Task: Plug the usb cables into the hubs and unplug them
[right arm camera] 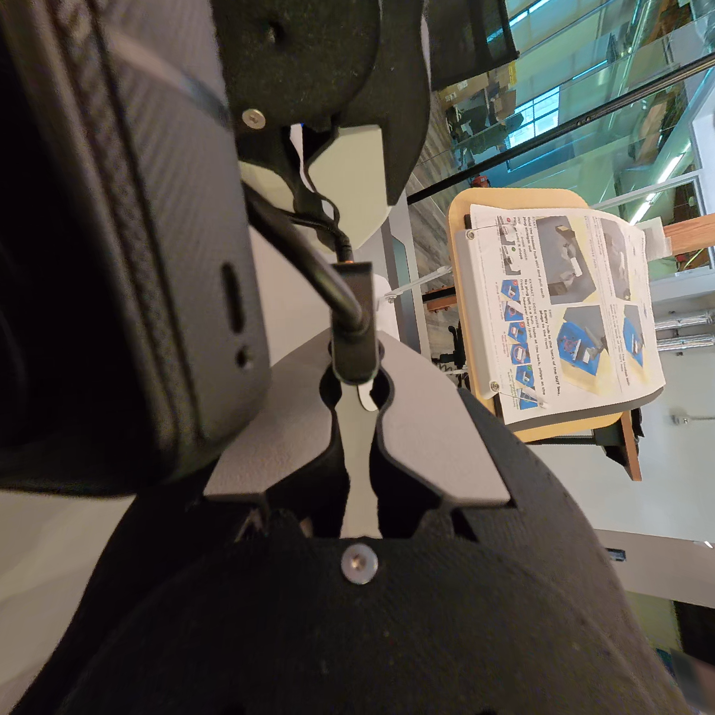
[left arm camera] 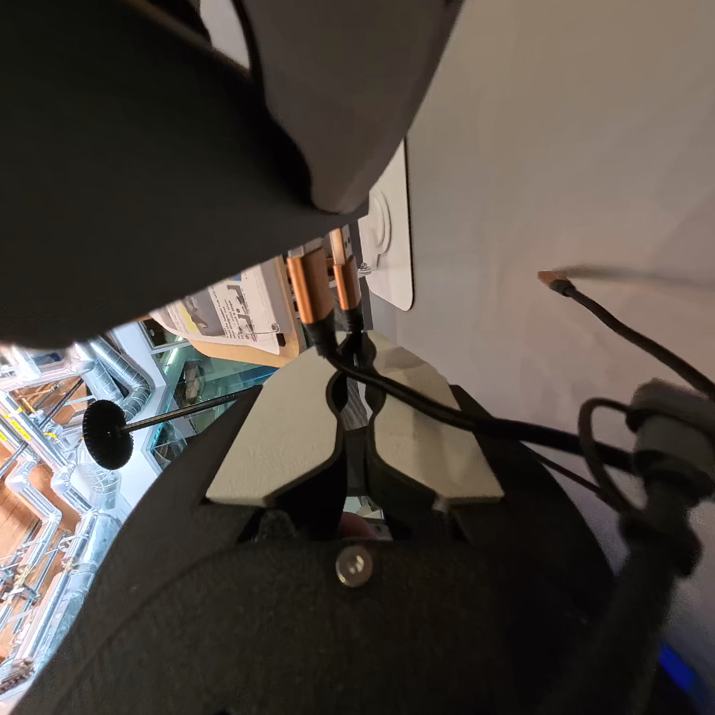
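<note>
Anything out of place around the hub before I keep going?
One thing: a loose copper-tipped plug lies apart on the white table, while two copper plugs sit in the hub. Their black cables cross over the left gripper.

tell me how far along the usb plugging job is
Done: two copper-shelled plugs look seated in the hub. In hand: the right gripper is shut on the hub; the left gripper pinches a plugged cable. Left: a third copper plug lies loose on the white table.
</note>
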The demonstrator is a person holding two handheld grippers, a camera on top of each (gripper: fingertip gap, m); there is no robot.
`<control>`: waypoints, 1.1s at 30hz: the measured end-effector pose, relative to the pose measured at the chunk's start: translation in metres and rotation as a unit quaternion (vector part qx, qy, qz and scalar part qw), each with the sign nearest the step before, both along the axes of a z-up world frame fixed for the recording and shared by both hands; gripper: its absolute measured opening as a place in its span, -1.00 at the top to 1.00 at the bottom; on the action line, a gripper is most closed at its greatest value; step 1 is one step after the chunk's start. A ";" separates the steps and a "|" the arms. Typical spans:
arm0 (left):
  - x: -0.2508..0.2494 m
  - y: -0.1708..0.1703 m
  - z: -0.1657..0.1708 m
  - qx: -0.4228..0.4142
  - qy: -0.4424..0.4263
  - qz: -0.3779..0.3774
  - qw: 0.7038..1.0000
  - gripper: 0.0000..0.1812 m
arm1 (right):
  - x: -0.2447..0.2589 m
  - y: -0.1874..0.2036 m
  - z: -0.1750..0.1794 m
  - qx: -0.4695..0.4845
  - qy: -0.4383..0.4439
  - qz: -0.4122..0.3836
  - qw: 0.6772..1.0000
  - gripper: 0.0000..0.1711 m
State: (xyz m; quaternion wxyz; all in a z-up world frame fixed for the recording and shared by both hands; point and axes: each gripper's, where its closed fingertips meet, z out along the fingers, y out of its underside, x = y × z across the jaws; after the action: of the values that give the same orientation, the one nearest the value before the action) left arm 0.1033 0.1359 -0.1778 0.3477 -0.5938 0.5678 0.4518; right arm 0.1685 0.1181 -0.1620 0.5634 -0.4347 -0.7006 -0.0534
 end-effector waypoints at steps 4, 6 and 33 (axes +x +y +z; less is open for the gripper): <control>0.000 0.001 0.002 0.001 -0.008 -0.002 1.000 0.96 | 0.000 -0.001 0.001 0.001 0.004 0.006 1.000 0.87; 0.001 0.001 0.001 -0.001 -0.008 -0.005 1.000 0.97 | 0.000 -0.002 0.002 0.005 0.006 0.008 1.000 0.87; 0.014 -0.002 0.012 0.025 -0.016 -0.054 0.998 0.97 | 0.001 -0.003 0.011 -0.007 0.025 0.016 1.000 0.87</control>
State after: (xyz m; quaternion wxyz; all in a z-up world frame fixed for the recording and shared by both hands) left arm 0.1173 0.1341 -0.1655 0.3950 -0.5603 0.5824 0.4368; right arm 0.1694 0.1148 -0.1512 0.5782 -0.4290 -0.6934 -0.0286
